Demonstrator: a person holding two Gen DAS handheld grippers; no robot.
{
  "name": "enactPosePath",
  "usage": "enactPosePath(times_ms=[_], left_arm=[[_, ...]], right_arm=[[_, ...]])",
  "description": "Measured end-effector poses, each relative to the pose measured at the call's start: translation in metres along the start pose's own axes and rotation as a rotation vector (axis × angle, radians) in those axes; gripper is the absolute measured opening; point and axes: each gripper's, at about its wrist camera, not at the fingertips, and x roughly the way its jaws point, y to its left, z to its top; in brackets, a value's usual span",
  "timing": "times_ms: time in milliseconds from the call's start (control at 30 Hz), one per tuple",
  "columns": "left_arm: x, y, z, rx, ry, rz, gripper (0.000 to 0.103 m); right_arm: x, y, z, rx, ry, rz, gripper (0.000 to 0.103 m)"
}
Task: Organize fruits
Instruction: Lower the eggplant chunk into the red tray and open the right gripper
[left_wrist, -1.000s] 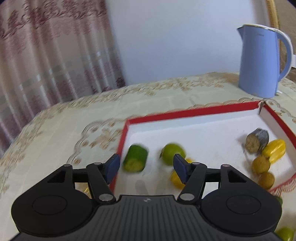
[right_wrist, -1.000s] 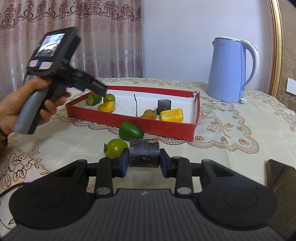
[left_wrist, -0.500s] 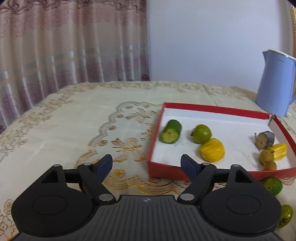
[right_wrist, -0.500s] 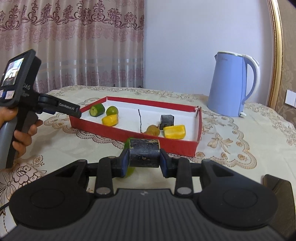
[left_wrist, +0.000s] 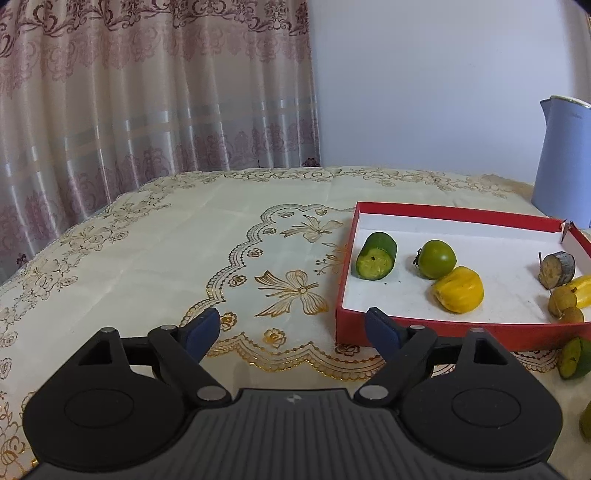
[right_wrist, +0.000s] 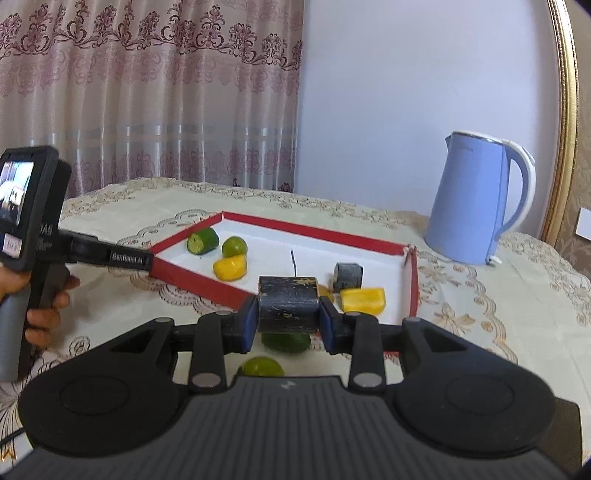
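My left gripper (left_wrist: 291, 325) hovers over the tablecloth just left of the red tray (left_wrist: 454, 214); its jaws are opening with nothing between them. In the tray lie a green cucumber piece (left_wrist: 376, 255), a round green fruit (left_wrist: 437, 258), a yellow piece (left_wrist: 460, 290) and a dark chunk (left_wrist: 557, 269). My right gripper (right_wrist: 288, 326) is shut on another dark cylindrical chunk (right_wrist: 288, 302), held above the table in front of the tray's near wall (right_wrist: 207, 291). Two green fruits (right_wrist: 286, 341) (right_wrist: 260, 367) lie on the cloth below it.
A blue kettle (right_wrist: 476, 206) stands behind the tray's right corner. A cut lime (left_wrist: 574, 358) lies outside the tray's near wall. A person's hand (right_wrist: 40, 317) holds the left gripper device (right_wrist: 33, 206) at the left. Curtains hang behind the table.
The left gripper backed out of the tray to the left with its jaws widening, leaving the cucumber piece inside. The right gripper rose with the dark chunk.
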Motion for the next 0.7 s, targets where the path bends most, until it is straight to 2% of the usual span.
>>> enactPosePath(times_ms=[200,700], left_arm=[[0.010,0.010,0.000,-0.057,0.068,-0.049,0.090],[0.011,0.012,-0.002,-0.066,0.085,-0.069,0.090]], right_arm=[[0.018,0.003,0.010,-0.002,0.010,0.008,0.032],[0.083,-0.010,0.057,-0.008,0.067,0.026,0.032]])
